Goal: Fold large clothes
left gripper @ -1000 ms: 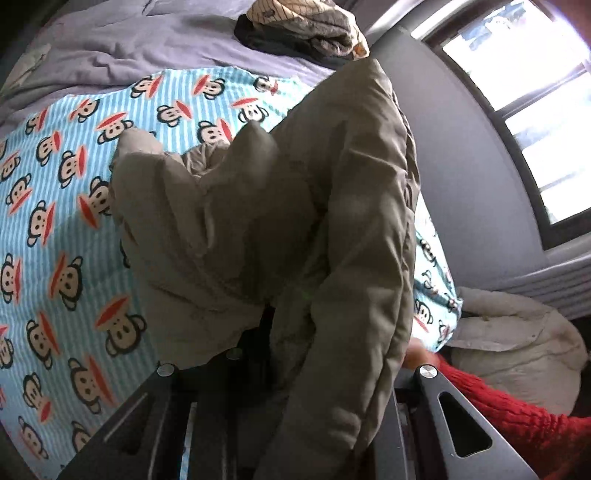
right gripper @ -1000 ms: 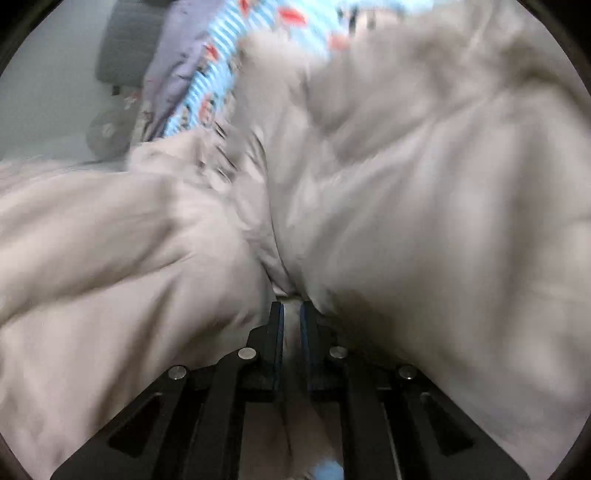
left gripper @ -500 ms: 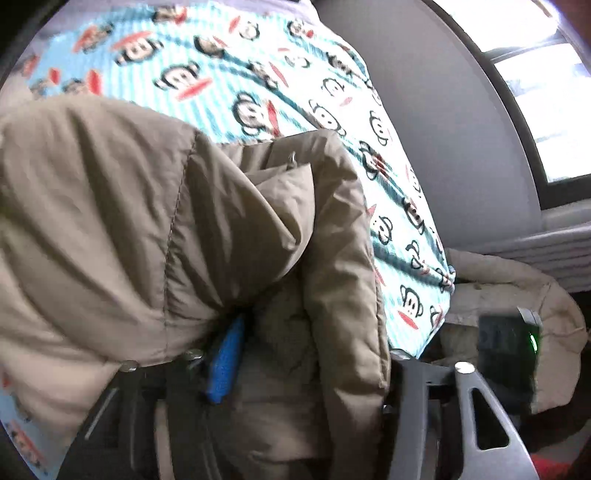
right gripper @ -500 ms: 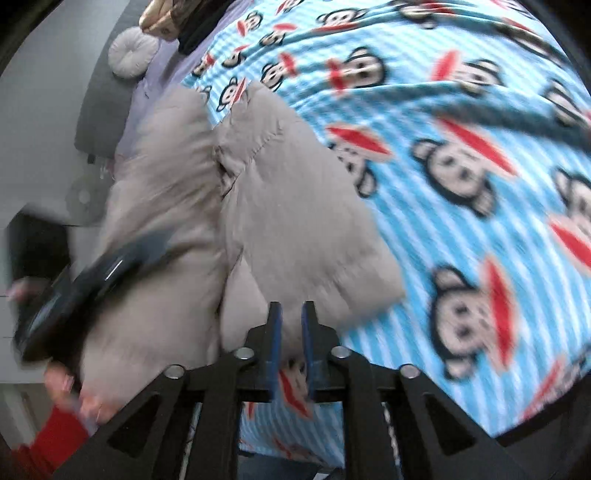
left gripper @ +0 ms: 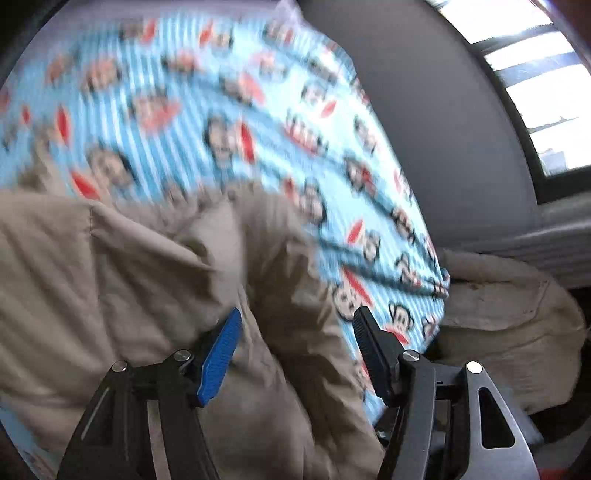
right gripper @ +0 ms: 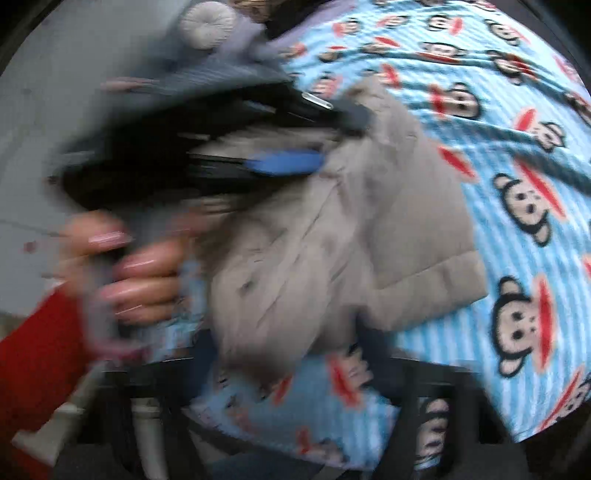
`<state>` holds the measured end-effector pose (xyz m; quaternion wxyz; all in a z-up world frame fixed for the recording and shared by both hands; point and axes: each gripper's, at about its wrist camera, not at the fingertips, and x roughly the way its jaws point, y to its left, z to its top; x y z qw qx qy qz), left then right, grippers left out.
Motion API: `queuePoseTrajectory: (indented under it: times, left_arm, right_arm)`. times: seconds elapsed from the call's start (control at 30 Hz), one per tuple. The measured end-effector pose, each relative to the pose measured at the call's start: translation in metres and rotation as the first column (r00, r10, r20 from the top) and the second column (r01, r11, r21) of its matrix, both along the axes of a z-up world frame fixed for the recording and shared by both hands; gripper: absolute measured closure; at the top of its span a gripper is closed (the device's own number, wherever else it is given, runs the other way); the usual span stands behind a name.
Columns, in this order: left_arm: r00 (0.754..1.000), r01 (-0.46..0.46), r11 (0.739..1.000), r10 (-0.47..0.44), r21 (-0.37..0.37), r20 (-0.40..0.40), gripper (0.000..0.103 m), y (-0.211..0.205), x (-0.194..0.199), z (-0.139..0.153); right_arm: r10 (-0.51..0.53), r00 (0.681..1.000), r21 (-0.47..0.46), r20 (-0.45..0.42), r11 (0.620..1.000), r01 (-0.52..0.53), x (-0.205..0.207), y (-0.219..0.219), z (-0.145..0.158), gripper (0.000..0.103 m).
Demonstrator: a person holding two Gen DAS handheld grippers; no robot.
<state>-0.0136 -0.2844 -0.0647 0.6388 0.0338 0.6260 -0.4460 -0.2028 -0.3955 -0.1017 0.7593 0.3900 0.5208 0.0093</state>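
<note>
A puffy taupe jacket [left gripper: 110, 277] lies bunched on the blue striped monkey-print blanket [left gripper: 184, 92]. My left gripper [left gripper: 295, 332] stands open just above it. Its blue pad [left gripper: 221, 354] and black pad [left gripper: 369, 354] are wide apart, with a fold of jacket loose between them. In the right wrist view the jacket [right gripper: 369, 221] lies folded over, and the left gripper [right gripper: 332, 136] hovers at its far edge, held by a hand [right gripper: 140, 273]. My right gripper [right gripper: 288, 369] is a dark blur at the bottom. Its jaws are closing, and I cannot make out anything between them.
A cream garment [left gripper: 498, 325] is heaped beyond the blanket's right edge, under a window [left gripper: 535, 92] and a grey wall [left gripper: 424, 110]. A round cushion [right gripper: 207, 22] and grey bedding lie at the far end. A red sleeve [right gripper: 33, 350] is at lower left.
My left gripper opened and let go of the jacket, which dropped onto the blanket. My right gripper came off the jacket and drew back, so the blanket now shows around it.
</note>
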Motion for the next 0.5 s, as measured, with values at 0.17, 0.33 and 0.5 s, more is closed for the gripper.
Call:
queuePoseTrajectory:
  times: [0.17,0.33,0.5]
  left_arm:
    - [0.918,-0.168,0.983,0.130,0.069,0.374,0.039,0.063,0.020,0.040]
    - [0.885,-0.294,0.939,0.198,0.177,0.421,0.039,0.102,0.053,-0.006]
    - [0.873,-0.269,0.947,0.162,0.177,0.461,0.039,0.061,0.050,-0.031]
  right_arm:
    - [-0.059,0.997,-0.030,-0.059,0.998,0.057,0.003,-0.009,-0.020,0.086]
    - [-0.025,0.998,-0.107,-0.055,0.994,0.019,0.001,-0.005,-0.012,0.086]
    - [-0.031,0.997,-0.163,-0.071,0.986,0.019,-0.002,-0.015,-0.009,0.086]
